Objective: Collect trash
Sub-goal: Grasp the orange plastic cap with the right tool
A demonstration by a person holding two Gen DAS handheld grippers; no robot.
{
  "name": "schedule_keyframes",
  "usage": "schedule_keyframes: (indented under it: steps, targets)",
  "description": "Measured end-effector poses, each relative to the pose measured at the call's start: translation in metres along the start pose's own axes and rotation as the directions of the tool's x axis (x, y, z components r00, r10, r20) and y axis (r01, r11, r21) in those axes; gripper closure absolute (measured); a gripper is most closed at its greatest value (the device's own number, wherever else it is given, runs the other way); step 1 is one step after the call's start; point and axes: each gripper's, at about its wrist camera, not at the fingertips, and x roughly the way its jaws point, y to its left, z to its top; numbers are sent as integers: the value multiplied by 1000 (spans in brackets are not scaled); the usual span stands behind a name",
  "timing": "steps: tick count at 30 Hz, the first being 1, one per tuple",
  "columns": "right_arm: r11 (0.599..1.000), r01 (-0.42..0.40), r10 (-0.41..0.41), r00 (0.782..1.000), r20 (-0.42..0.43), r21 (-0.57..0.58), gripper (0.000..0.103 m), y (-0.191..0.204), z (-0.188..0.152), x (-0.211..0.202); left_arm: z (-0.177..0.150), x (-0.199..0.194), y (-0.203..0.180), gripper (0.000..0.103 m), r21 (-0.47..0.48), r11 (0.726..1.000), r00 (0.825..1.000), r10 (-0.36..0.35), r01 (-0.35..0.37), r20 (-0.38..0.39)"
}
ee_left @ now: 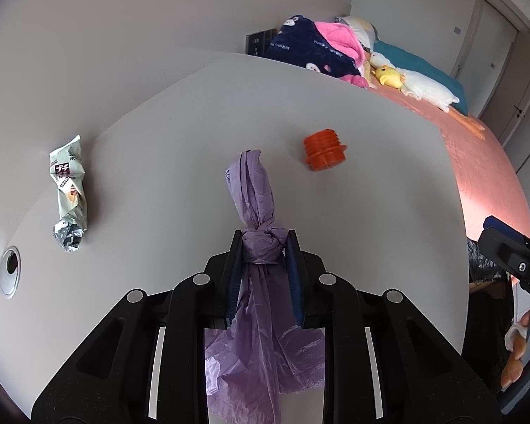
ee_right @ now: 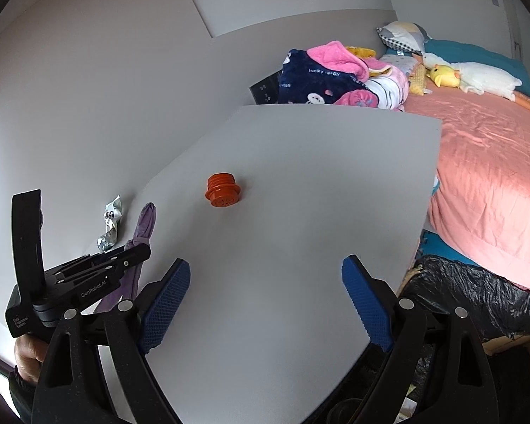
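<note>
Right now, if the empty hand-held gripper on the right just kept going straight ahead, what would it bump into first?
Probably the orange threaded cap: the right hand-held gripper points across bare white table, with the cap a little left of its line. Depth is hard to judge, so it might slide past.

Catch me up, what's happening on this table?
Trash pickup by a person with two handheld grippers. The left gripper is shut on the knot of a purple bag. The right gripper is open and empty over the table, near the black-lined bin by the table's edge. A crumpled wrapper and an orange cap are on the table, not yet collected.
</note>
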Motion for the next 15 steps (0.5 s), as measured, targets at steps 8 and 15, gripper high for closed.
schedule_keyframes:
  steps: [8, 15]
  targets:
    - [999, 4, -6, 998, -57, -39, 14, 19, 20, 49, 16, 11, 29, 80, -33, 999, 1000, 23, -23, -4]
    - [998, -3, -3, 996, -90, -64, 15, 35, 30, 83, 20, 17, 48, 80, -70, 997, 1000, 22, -23, -13]
